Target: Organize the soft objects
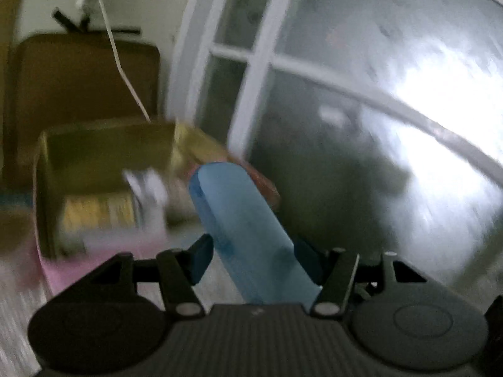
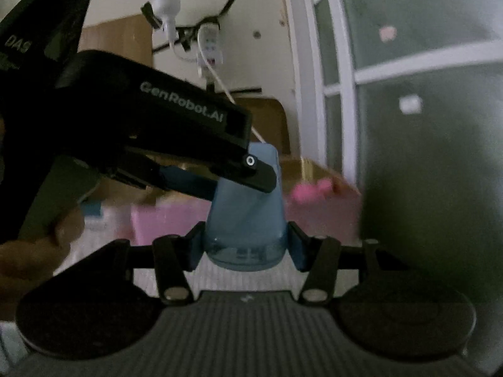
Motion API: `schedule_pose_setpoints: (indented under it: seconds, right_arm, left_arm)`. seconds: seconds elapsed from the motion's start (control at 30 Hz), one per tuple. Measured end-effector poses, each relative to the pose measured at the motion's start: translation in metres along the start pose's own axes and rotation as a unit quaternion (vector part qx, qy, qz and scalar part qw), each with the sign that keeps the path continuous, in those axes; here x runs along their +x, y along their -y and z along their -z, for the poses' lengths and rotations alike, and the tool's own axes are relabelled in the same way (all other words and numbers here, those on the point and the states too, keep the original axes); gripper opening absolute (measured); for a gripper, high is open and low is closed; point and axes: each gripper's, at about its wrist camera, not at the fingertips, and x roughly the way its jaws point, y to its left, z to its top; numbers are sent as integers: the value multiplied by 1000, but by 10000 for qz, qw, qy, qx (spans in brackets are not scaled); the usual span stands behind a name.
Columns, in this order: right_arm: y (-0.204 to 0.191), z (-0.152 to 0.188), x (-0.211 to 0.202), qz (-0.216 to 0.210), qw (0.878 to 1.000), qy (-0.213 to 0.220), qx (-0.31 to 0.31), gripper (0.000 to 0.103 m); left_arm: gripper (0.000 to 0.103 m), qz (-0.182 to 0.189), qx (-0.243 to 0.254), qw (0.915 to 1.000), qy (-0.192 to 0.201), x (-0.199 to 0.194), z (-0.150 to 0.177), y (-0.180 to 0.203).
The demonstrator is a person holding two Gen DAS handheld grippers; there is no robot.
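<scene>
Blue soft roll (image 2: 243,220) was gripped by both claws, left (image 1: 251,259) and right (image 2: 245,248); carrying underway, next lowering into cardboard box (image 1: 107,157).

Supporting surface is a pale, finely ribbed mat or cloth (image 1: 19,308), visible at lower left in the left wrist view and again as a light strip (image 2: 251,278) in the right wrist view. Heavy motion blur; its material cannot be told. An open cardboard box (image 1: 103,160) with pink lower sides (image 2: 166,220) sits on it, flaps raised. Inside the box: a yellowish block (image 1: 97,213) and something white (image 1: 147,185), both too blurred to identify. A small pink item (image 2: 309,190) lies at the box's right rim. A blue patch (image 2: 92,209) lies on the surface just left of the box.
</scene>
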Motion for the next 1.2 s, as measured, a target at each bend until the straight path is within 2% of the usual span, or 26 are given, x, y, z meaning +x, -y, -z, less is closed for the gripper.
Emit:
schedule_pose_setpoints:
  seconds: [0.13,0.2,0.3,0.43,0.5,0.6,0.7,0.9,0.97,1.1,1.2]
  right_arm:
    - [13,-31,59,-319,9992,-215,99,56]
    - [17,-43,96,-492,9974,-494,194,56]
    - [18,-50,128,-633,9935,-911,274,56]
    - [1,-48,178,-570,9878,-1443,162,57]
    - [-6,-51,187,-347,9899,-1377,25,59]
    - [-5,-51,170,-351,9928,-1112,273,59]
    - [-5,-47,127,-367,9953,-710,542,59]
    - [-7,-31,39,-226,9926,-13,1189,60]
    - [-8,-23,13,-125,9909,72,1339,61]
    - [-5,-14,-13,49,9873,-47,1588,61]
    - [-5,-10,-30,64,9829,-165,1835,63]
  left_arm:
    - [58,-325,-267,9990,142,24,-45,-28]
    - [58,-516,-375,9979,55,41,-64,-46]
    - [58,-769,-614,9949,-201,73,-85,-77]
    - [56,-1121,-768,9892,-548,103,-91,-112]
    - [56,-1433,-665,9851,-677,116,-92,-121]
    - [56,-1756,-584,9801,-720,121,-95,-128]
    - [55,-1589,-574,9843,-513,96,-91,-123]
    - [59,-1629,26,9865,-144,34,-69,-82]
    - [66,-1636,212,9863,-68,12,-57,-66]
    - [83,-1853,541,9811,129,-27,-31,-37]
    - [92,-1947,590,9787,281,-51,-15,-27]
